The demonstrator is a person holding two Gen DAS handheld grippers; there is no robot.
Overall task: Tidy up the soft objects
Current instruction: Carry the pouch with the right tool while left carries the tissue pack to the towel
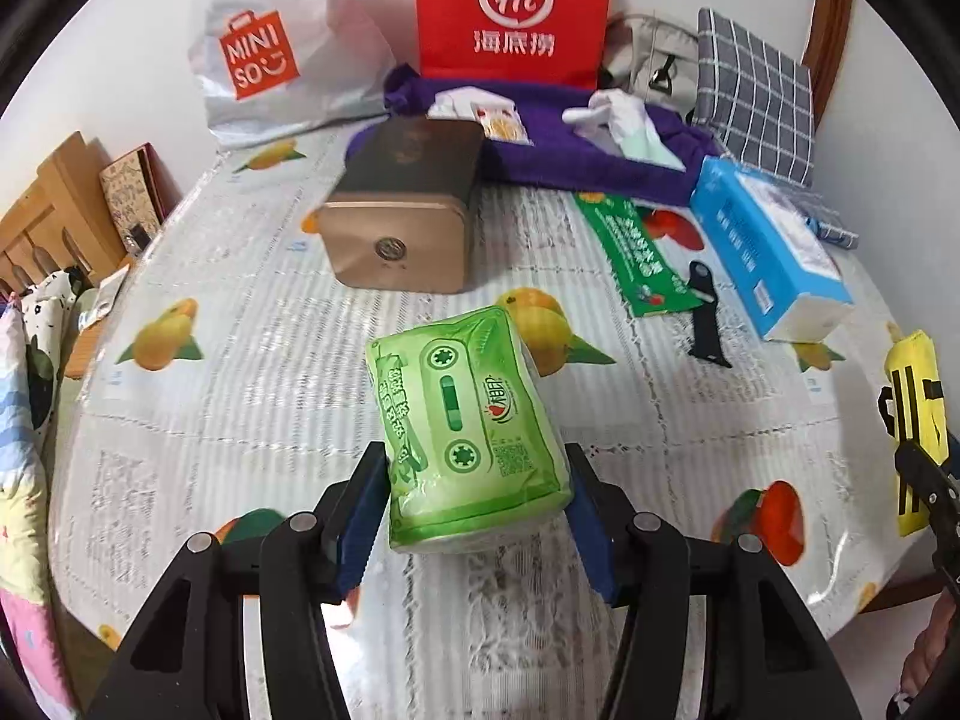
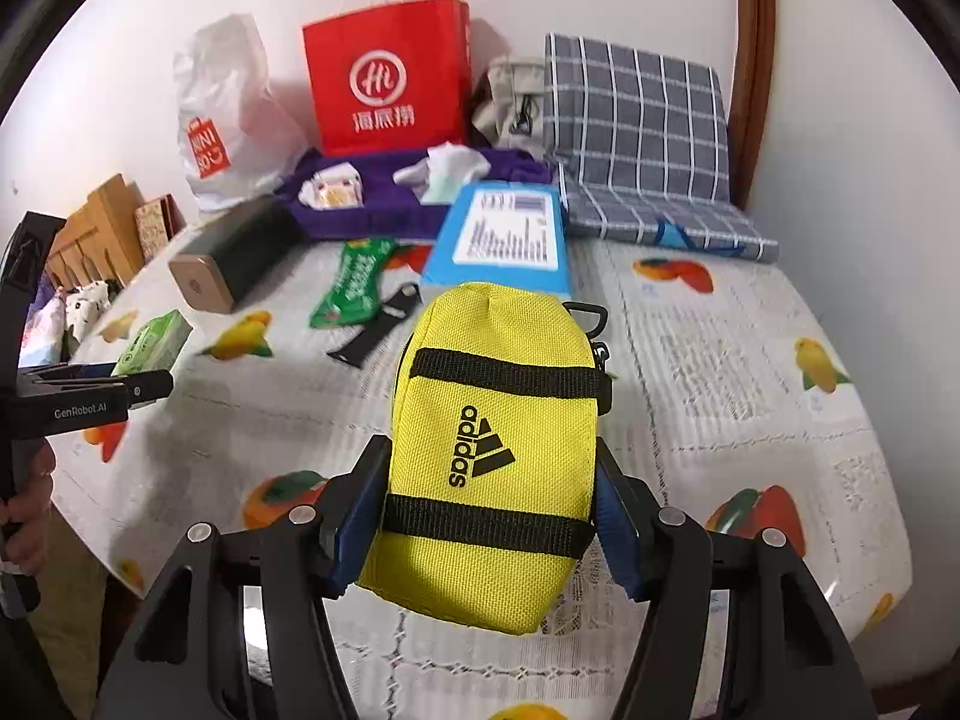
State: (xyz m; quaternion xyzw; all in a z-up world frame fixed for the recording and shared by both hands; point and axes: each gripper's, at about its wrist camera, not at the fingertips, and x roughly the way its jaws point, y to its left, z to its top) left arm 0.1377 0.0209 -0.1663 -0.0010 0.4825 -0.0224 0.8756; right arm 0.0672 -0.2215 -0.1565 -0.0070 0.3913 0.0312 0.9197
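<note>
My left gripper (image 1: 477, 480) is shut on a green tissue pack (image 1: 468, 420) and holds it just above the fruit-print tablecloth (image 1: 240, 408). My right gripper (image 2: 489, 480) is shut on a yellow Adidas pouch (image 2: 492, 450) with black straps, held above the table. The pouch also shows at the right edge of the left wrist view (image 1: 912, 420). The tissue pack (image 2: 153, 342) and left gripper (image 2: 144, 387) show at the left of the right wrist view. A purple cloth (image 1: 576, 144) with white soft items lies at the back.
A brown tin box (image 1: 402, 216), a blue tissue box (image 1: 768, 246), a green wrapper (image 1: 630, 252) and a black strap (image 1: 705, 312) lie mid-table. A red paper bag (image 1: 513, 12), a white Miniso bag (image 1: 270, 54) and a grey checked cushion (image 1: 750, 90) stand at the back.
</note>
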